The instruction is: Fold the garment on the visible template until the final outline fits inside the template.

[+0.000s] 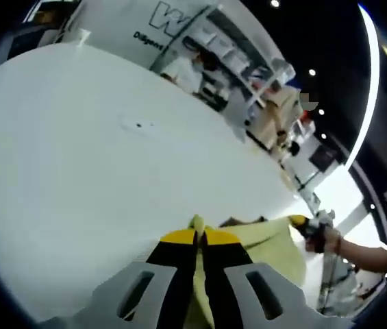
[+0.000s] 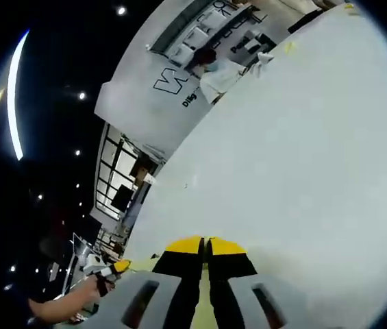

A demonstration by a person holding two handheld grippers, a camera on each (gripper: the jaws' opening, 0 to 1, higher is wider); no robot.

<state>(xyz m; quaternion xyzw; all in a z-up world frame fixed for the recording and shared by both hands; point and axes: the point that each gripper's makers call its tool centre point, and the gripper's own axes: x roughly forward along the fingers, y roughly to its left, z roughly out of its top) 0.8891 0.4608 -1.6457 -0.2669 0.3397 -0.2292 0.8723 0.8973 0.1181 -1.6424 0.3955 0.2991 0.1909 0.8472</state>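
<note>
Left gripper (image 1: 200,238) — jaws pressed together on a fold of the yellow-green garment (image 1: 268,240), lifted just above the white table (image 1: 77,171). Right gripper (image 2: 205,243) — jaws likewise clamped on the garment (image 2: 203,308), over the same table (image 2: 303,151); garment hangs between the two grippers.

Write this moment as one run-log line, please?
left tongs: shut on yellow garment | right tongs: shut on garment | white table: garment lifted | fold: unfinished

Bare white table (image 1: 77,171) ahead (unobstructed)
</note>
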